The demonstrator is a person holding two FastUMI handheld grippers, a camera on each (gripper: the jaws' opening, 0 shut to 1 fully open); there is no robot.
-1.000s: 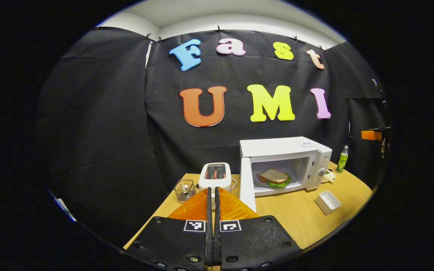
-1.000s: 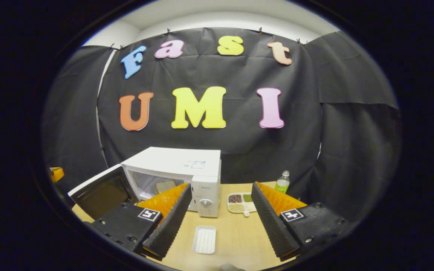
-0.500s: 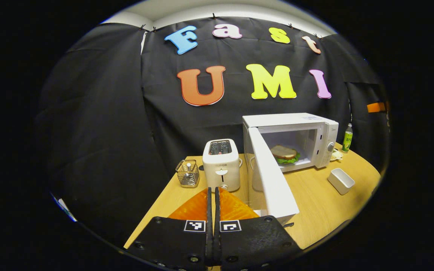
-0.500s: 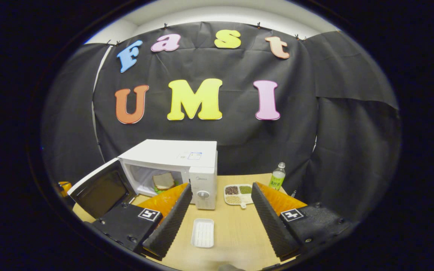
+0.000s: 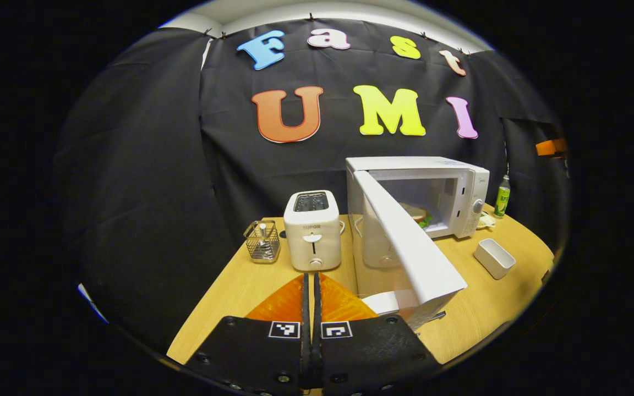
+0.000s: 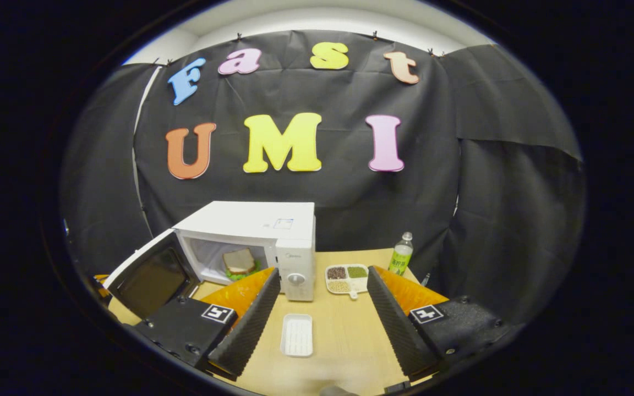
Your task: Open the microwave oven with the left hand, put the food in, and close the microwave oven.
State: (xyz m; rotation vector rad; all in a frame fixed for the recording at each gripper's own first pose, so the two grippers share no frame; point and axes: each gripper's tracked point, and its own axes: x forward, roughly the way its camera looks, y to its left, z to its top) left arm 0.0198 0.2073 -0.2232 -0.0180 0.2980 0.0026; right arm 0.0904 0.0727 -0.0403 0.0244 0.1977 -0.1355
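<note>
Now, working left to right across the counter (image 5: 229,297): the wire basket (image 5: 262,241) and the toaster (image 5: 312,230) stand well to the left of the door's swing, so you can ignore them. Your left claw (image 5: 311,286) has its fingers pressed together with nothing between them, and it sits just beside the outer face of the microwave door (image 5: 405,242), near the free edge; whether it touches, I cannot tell. The sandwich (image 6: 239,262) already lies inside the microwave oven (image 6: 256,242), so closing looks like the step in hand. Push flat on the outer panel close to the free edge, follow the hinge's arc rather than driving straight ahead, and ease off only once the latch seats. Watch that the claw does not slip off the door's corner. Further right, the small white tray (image 6: 298,335), the divided dish of beans (image 6: 344,278) and the green bottle (image 6: 401,260) stand apart from the door. Your right claw (image 6: 322,313) is spread wide and empty above the counter; hold it there, out of the way.
</note>
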